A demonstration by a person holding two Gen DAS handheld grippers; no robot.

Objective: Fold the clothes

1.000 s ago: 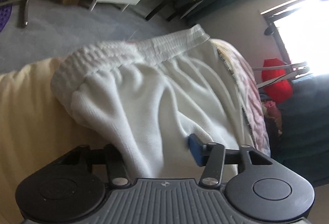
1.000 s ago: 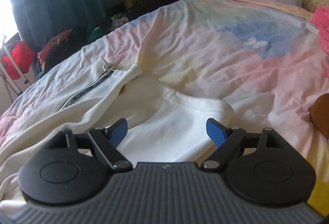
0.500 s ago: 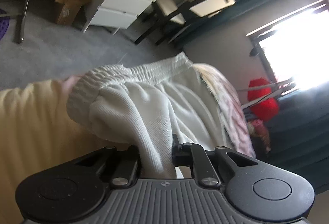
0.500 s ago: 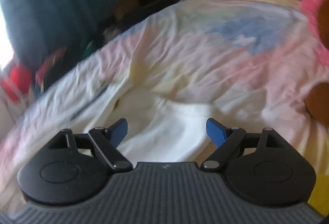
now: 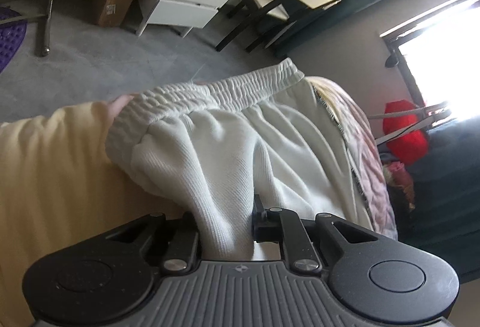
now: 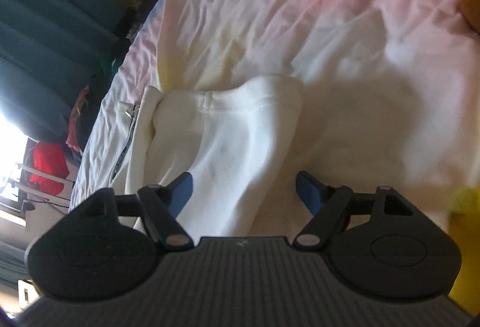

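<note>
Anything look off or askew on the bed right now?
Nothing damaged or spilled. The white garment is bunched rather than flat: the left hand-held gripper is shut on a pinched fold below the waistband. The right hand-held gripper is open over the cuff end. The bedsheet is wrinkled.
</note>
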